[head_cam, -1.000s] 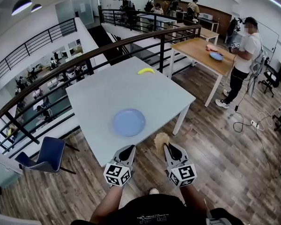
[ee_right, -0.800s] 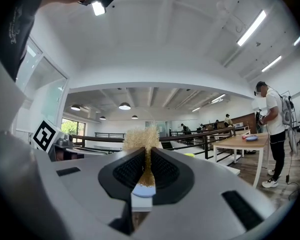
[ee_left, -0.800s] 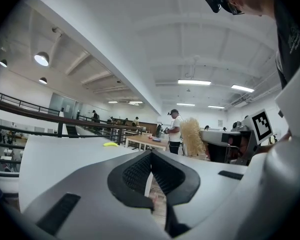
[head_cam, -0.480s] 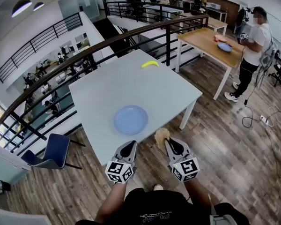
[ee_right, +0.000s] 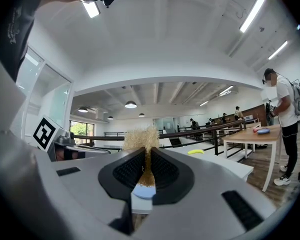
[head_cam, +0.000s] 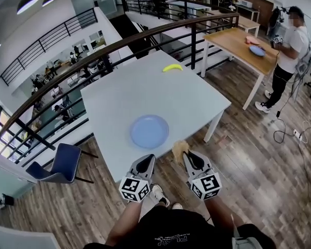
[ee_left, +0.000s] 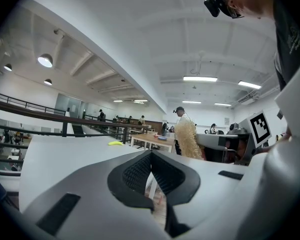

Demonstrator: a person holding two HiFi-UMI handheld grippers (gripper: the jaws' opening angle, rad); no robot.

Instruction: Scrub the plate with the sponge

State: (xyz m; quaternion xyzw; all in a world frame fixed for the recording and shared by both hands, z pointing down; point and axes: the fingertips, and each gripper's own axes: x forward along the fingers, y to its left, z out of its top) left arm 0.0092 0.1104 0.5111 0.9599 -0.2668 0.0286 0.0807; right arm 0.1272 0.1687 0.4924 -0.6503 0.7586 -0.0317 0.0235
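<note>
Your right gripper [ee_right: 146, 165] has its fingers pinching the sponge [ee_right: 140, 138], a pale tuft of rough fibres that stands out beyond the fingertips. Your left gripper [ee_left: 151, 160] has its fingers pressed together with nothing between them. The plate [head_cam: 149, 131] lies flat on the table [head_cam: 197, 100], close to the edge nearest to you. From the right fingers it is ahead, to the left and lower; from the left fingers it is almost straight ahead. Both grippers are at that near edge, not yet over the plate, and the sponge does not touch it. The left fingers look a little nearer to the rim, but the sponge is in the right ones, so I judge the right hand must make the move: forward, across to the left, and down until the fibres meet the plate. The plate is round, so it has no long axis and any stroke direction will serve. The left fingers may be needed at the near rim, because a light plate could slide under the scrubbing.
</note>
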